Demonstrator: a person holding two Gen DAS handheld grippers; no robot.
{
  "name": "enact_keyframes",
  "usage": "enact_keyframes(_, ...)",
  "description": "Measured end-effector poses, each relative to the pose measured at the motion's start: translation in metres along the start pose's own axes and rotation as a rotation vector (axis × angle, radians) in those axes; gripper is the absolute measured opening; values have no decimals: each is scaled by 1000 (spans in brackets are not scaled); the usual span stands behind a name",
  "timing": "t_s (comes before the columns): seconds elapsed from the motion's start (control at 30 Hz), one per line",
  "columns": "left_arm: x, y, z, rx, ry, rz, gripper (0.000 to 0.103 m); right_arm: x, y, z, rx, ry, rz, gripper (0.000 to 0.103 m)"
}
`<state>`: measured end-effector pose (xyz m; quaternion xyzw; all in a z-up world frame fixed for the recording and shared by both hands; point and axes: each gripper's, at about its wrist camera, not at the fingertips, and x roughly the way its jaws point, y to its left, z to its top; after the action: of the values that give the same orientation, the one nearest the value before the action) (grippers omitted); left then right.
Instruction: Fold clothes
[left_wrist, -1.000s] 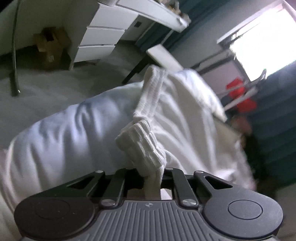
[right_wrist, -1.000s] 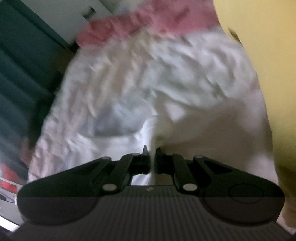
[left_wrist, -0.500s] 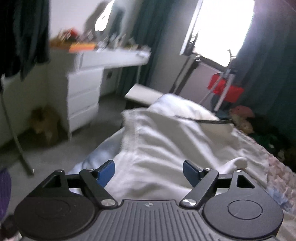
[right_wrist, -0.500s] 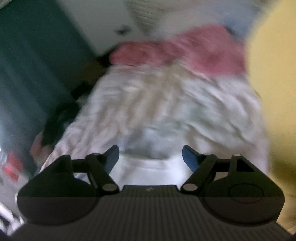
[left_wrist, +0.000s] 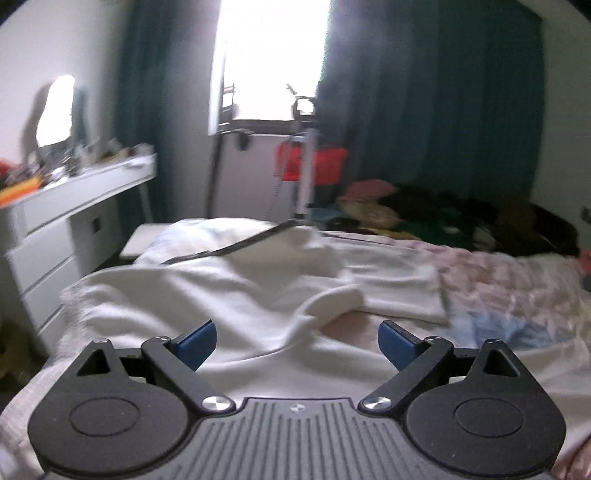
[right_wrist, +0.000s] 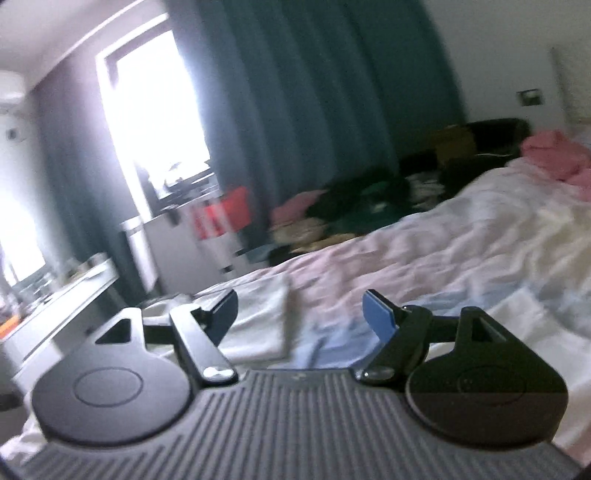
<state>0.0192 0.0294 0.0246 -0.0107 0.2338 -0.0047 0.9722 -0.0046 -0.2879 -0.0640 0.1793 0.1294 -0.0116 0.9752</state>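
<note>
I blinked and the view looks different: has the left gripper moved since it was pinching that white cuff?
Yes. The left gripper let go, its jaws just opened with nothing between them, and it swung up toward the window, away from the white garment.

Soft white cloth garment (left_wrist: 229, 295), matt black plastic tongs (left_wrist: 297, 341) — ribbed

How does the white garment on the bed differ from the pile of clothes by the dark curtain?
The white garment is a single pale piece spread out on the bed; the pile of clothes is many pieces heaped together. The garment lies near, just ahead of the open left gripper; the pile sits far back against the curtain. The garment is white throughout; the pile mixes black, green, pink and yellow. Neither is held by a gripper.
</note>
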Motion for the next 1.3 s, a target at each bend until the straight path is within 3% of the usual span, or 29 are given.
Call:
enact_keyframes(0.17,26,-38,-7,58,-33,-68,97,6,20,-12,-59,8,30,77)
enact_keyframes(0.3,50,-41,-27,25,-26,-84,98,18,33,-30,-101,4,18,77)
enact_keyframes(0.43,64,-39,-42,52,-9,-59,98,32,40,-44,-139,18,14,77)
enact_keyframes(0.83,72,-20,-58,-8,33,-43,100,86,50,-73,-183,97,18,77)
enact_keyframes(1.1,73,-14,-63,-22,40,9,101,121,60,-81,-207,132,41,77)
enact_keyframes(1.3,81,-13,-68,-18,60,46,101,152,55,-80,-126,205,81,76)
